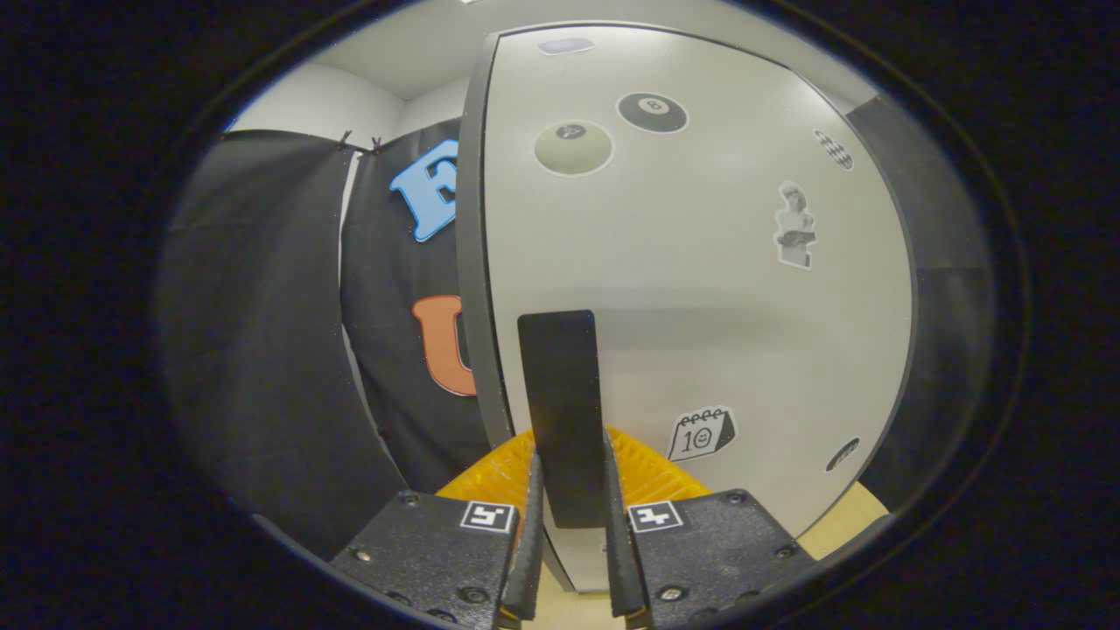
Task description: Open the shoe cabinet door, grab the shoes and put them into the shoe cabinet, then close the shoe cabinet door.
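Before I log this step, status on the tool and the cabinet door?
Tool shut on door handle, both fingers pressing its sides. Shoe cabinet door straight ahead, stickers on it. Nothing in the way.

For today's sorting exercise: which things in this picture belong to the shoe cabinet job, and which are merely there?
Job:
- cabinet door, pale
- black handle, between the jaws
- gripper, closed on that handle

Merely there:
- stickers on the door: eight ball, calendar, statue
- black cloth beside the cabinet

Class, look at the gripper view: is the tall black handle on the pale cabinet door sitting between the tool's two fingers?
Yes, the tall black handle on the pale cabinet door stands between the tool's two fingers, which close on its sides.
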